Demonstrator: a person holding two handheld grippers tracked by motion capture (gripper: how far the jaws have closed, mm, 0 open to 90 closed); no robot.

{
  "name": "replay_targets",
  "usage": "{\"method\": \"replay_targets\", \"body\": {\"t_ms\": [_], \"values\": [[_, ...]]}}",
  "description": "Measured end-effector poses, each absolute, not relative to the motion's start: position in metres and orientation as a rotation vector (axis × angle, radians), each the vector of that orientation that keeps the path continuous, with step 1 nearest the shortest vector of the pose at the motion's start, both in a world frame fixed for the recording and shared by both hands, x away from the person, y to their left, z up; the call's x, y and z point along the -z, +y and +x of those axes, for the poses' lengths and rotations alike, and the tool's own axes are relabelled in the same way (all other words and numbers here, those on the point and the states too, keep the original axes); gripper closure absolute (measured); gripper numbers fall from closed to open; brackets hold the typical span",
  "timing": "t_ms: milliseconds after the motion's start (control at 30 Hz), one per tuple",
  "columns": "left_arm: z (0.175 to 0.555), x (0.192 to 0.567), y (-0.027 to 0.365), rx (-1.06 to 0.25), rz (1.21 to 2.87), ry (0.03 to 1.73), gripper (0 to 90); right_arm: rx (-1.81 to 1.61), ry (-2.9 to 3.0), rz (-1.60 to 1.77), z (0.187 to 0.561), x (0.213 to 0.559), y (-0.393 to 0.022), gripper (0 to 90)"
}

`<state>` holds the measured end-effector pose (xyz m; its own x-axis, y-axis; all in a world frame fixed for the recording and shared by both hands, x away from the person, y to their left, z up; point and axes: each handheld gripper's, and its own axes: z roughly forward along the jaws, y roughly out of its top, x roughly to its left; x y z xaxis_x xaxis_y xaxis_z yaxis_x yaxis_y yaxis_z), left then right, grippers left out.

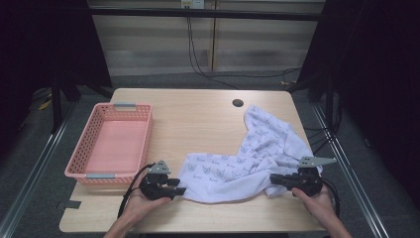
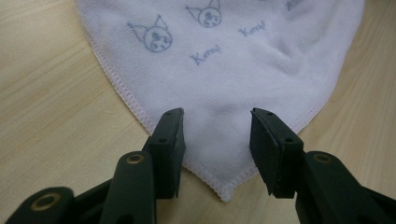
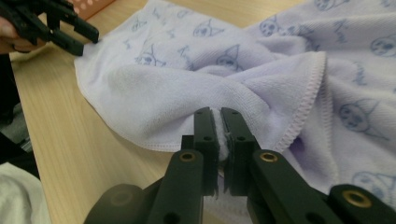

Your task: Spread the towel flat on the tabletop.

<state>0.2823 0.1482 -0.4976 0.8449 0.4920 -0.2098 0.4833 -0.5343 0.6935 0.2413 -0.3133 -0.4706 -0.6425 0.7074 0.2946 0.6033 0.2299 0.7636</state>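
Pink plastic lattice basket far left on wood-grain table. Left gripper jaws apart, straddling stitched corner of white terry towel, crumpled mid-right. Right gripper pinches towel's hem.

Soft terry cloth towel on matt wood table.

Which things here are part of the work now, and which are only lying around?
In use:
- towel
- right gripper, shut on a fold of the towel
- left gripper, open around a towel corner

Lying about:
- pink basket
- table
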Motion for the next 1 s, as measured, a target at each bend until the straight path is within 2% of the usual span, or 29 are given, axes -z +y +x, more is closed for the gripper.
{"method": "replay_targets", "body": {"t_ms": [67, 233, 367, 467, 633, 800, 1000], "values": [[0.279, 0.497, 0.146, -0.054, 2.239, 0.691, 60.1, -1.391, 2.359, 1.274, 0.242, 0.470, -0.314, 86.2], [0.268, 0.497, 0.138, -0.066, 2.279, 0.615, 86.6, -1.398, 2.333, 1.284, 0.244, 0.468, -0.318, 86.1], [0.269, 0.496, 0.137, -0.055, 2.284, 0.647, 88.9, -1.401, 2.335, 1.274, 0.244, 0.468, -0.318, 86.1], [0.275, 0.496, 0.139, 0.014, 2.268, 0.669, 89.4, -1.403, 2.328, 1.275, 0.244, 0.466, -0.318, 86.1], [0.283, 0.481, 0.146, 0.095, 2.109, 0.711, 89.4, -1.448, 2.296, 1.273, 0.247, 0.458, -0.322, 86.1], [0.288, 0.453, 0.148, 0.065, 2.027, 0.682, 89.3, -1.486, 2.252, 1.240, 0.255, 0.438, -0.325, 86.1], [0.312, 0.414, 0.155, 0.002, 1.925, 0.695, 89.4, -1.534, 2.202, 1.164, 0.278, 0.404, -0.317, 86.2]]}}
